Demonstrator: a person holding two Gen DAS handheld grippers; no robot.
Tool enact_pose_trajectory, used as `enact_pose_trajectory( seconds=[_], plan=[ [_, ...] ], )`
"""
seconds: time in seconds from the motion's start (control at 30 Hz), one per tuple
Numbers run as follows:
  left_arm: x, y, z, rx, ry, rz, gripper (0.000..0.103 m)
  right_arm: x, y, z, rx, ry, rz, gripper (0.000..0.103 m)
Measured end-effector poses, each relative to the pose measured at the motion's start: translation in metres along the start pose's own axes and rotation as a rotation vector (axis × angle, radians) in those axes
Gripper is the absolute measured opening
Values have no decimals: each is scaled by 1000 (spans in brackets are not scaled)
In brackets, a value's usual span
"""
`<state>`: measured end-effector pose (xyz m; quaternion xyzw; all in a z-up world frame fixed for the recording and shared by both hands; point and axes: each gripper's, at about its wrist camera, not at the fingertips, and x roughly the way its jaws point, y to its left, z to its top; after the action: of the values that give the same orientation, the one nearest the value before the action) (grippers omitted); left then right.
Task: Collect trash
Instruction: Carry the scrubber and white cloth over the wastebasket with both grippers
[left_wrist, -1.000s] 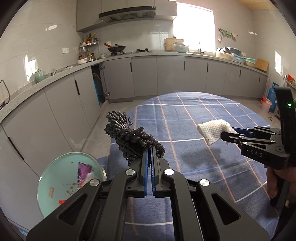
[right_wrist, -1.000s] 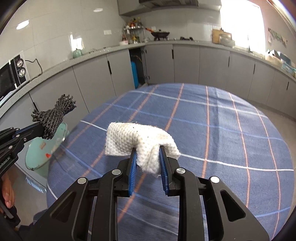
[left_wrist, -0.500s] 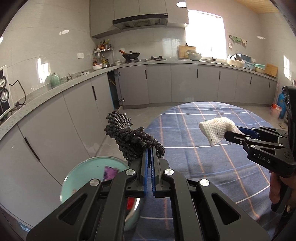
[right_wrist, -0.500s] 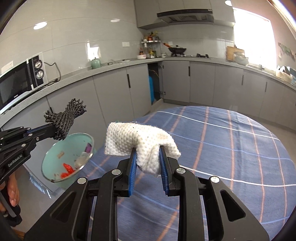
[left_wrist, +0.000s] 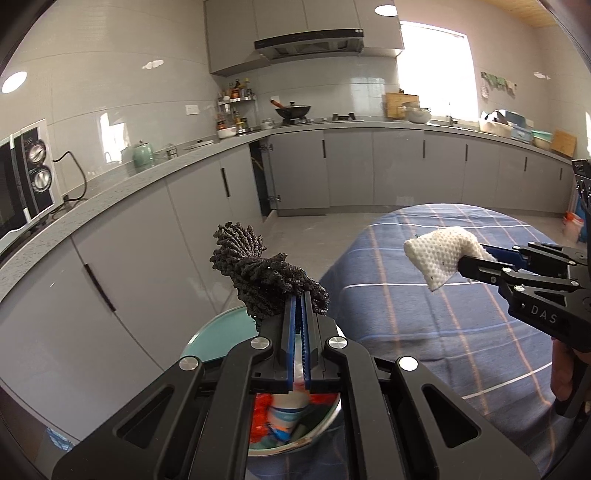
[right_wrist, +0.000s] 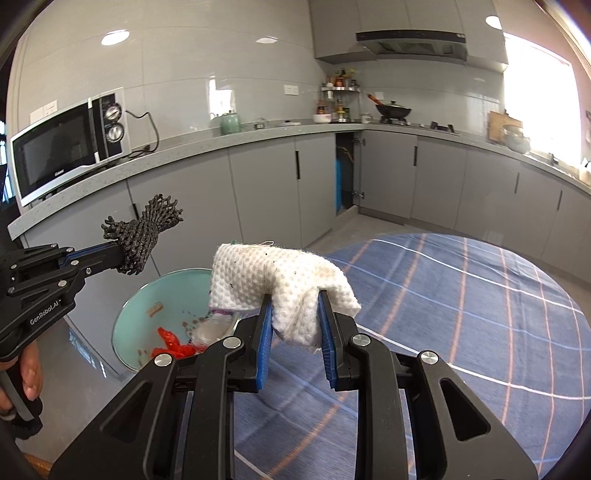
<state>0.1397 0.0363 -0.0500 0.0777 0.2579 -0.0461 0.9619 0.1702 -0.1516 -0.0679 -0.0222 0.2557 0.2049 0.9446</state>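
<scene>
Left wrist view: 1 table (left_wrist: 424, 314) w/ blue plaid cloth is seen at 3 o'clock, 1 teal bin (left_wrist: 210, 339) at 6 o'clock, mostly hidden under the tool. 2 grippers are counted. The left gripper (left_wrist: 298, 295) is clamped tight on 1 black mesh bundle (left_wrist: 258, 273), raised over the bin at centre. The right gripper (left_wrist: 476, 258) is seen side-on at 3 o'clock, closed on 1 white waffle cloth (left_wrist: 439, 254), held above the table edge. Part of 1 hand (left_wrist: 565, 373) is shown at 4 o'clock.

Right wrist view: the bin's (right_wrist: 136, 317) inside is shown more openly at 8 o'clock, w/ red scraps (right_wrist: 170, 343) and other bits; count can't be told. The waffle cloth (right_wrist: 280, 288) is shown pinched between the blue pads (right_wrist: 265, 343), w/ dark specks and stains, just right of the bin. 1 microwave (right_wrist: 70, 144) is seen whole at 10 o'clock; in the left view only its edge is caught.
</scene>
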Motion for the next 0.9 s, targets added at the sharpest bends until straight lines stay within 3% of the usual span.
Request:
enact_pose_trajectory(
  seconds=[0.9],
  plan=[
    [-6,79,-27,-105,24,104,4,36,80,18,-118,16,114,24]
  ],
)
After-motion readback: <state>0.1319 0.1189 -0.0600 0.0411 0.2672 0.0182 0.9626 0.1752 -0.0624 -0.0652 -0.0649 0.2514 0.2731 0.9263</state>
